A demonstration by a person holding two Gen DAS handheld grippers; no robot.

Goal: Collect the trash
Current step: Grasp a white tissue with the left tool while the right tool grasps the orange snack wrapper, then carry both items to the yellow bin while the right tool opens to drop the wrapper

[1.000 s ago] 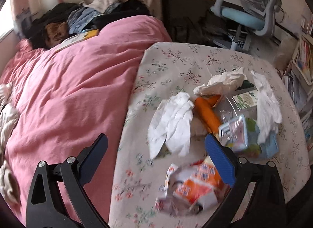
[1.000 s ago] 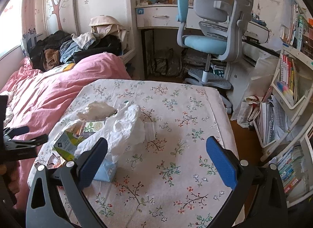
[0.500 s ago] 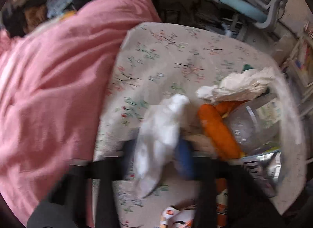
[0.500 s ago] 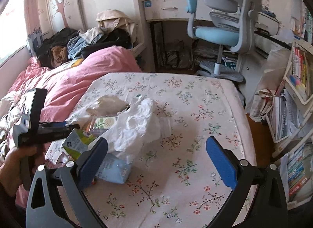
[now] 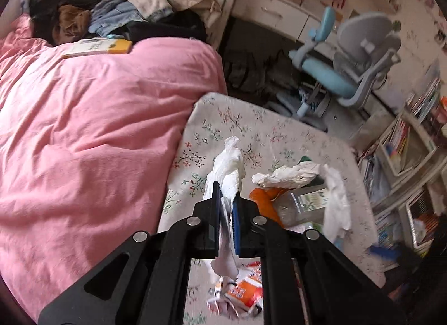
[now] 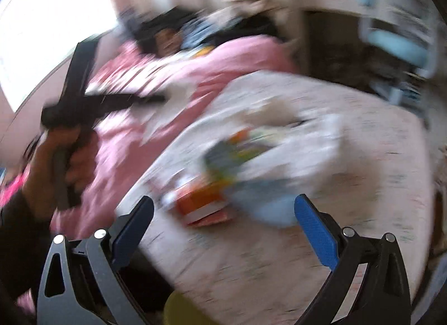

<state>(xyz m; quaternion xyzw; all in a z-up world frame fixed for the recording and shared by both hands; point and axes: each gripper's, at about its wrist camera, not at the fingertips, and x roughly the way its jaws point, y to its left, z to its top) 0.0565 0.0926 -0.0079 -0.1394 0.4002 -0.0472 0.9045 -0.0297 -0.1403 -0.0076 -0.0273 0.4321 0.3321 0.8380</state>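
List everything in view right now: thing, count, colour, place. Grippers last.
white tissue: 1, white, clamped in the left gripper above the floral cloth
crumpled paper: 1, off-white, on top of the trash pile
orange wrapper: 1, orange, in the pile beside the clear container
clear container: 1, transparent, in the pile
orange-and-white packet: 1, on the floral cloth below the gripper
floral cloth: 1, cream with flowers, right of the duvet
pink duvet: 1, on the bed
clothes heap: 1, mixed colours, head of bed
book: 1, yellow-white, on the duvet
desk chair: 1, grey and blue, by the desk
left gripper: shut on the tissue
right gripper: open, view blurred
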